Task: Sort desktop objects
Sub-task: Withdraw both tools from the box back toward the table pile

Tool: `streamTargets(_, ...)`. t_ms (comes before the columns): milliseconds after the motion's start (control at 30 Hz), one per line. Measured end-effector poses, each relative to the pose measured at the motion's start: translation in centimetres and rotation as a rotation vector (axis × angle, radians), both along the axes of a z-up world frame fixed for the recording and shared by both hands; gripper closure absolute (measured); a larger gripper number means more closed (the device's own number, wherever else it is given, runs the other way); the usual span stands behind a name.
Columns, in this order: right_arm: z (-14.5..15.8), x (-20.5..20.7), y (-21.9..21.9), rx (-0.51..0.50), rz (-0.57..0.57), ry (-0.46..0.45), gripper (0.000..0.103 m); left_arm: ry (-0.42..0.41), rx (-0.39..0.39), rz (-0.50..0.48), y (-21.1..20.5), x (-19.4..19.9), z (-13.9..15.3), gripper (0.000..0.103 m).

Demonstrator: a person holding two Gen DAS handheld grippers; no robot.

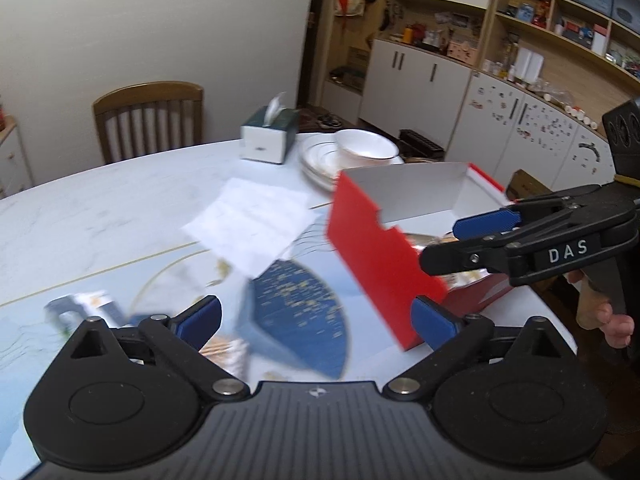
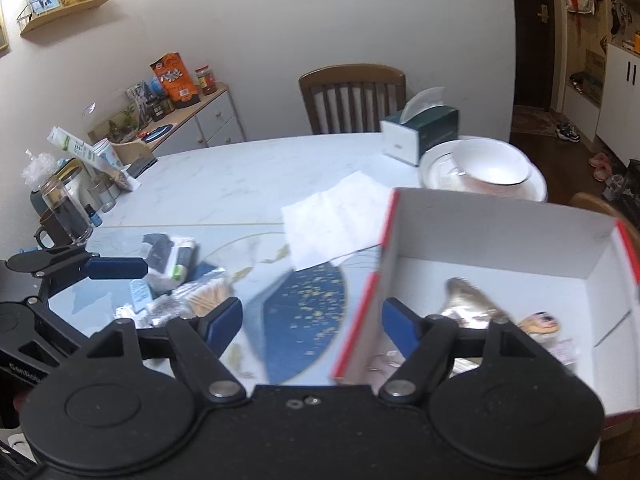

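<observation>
A red box (image 1: 380, 264) with a white inside stands open at the table's right; in the right wrist view (image 2: 500, 248) it holds a silvery packet (image 2: 468, 300) and a small round item (image 2: 540, 322). My left gripper (image 1: 316, 320) is open and empty, its right finger close by the box's red wall. My right gripper (image 2: 312, 322) is open and empty, straddling the box's near left wall; it shows from the side in the left wrist view (image 1: 456, 240). Loose packets (image 2: 172, 256) and a pack of cotton swabs (image 2: 200, 300) lie at the left, by the left gripper (image 2: 116, 268).
White papers (image 2: 332, 216) lie mid-table on a blue patterned mat (image 2: 304, 312). A tissue box (image 2: 420, 128), stacked plates and a bowl (image 2: 492, 164) stand at the back. Jars and cups (image 2: 68, 208) crowd the table's left edge. A wooden chair (image 2: 352, 96) stands behind.
</observation>
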State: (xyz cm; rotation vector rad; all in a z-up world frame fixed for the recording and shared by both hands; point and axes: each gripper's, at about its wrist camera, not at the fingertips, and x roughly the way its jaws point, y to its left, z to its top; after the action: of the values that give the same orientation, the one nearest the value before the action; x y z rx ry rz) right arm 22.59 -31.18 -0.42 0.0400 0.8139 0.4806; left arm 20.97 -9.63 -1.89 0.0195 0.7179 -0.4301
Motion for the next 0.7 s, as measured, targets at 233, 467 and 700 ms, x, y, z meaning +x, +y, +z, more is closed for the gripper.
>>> streamTargets(233, -1.7, 0.1, 4.8, -0.030, 0.024, 0.048, 0.026, 0.020, 0.021, 0.055, 5.5, -0.8, -1.3, 0.000)
streamTargets(467, -3.9, 0.6, 9.2, -0.091, 0.049, 0.082, 0.026, 0.047, 0.039, 0.114, 10.8, -1.4, -3.0, 0.000)
streamTargets(700, -5.3, 1.8, 12.1, -0.132, 0.072, 0.090, 0.026, 0.087, 0.048, 0.119, 14.3, -1.5, -4.8, 0.000)
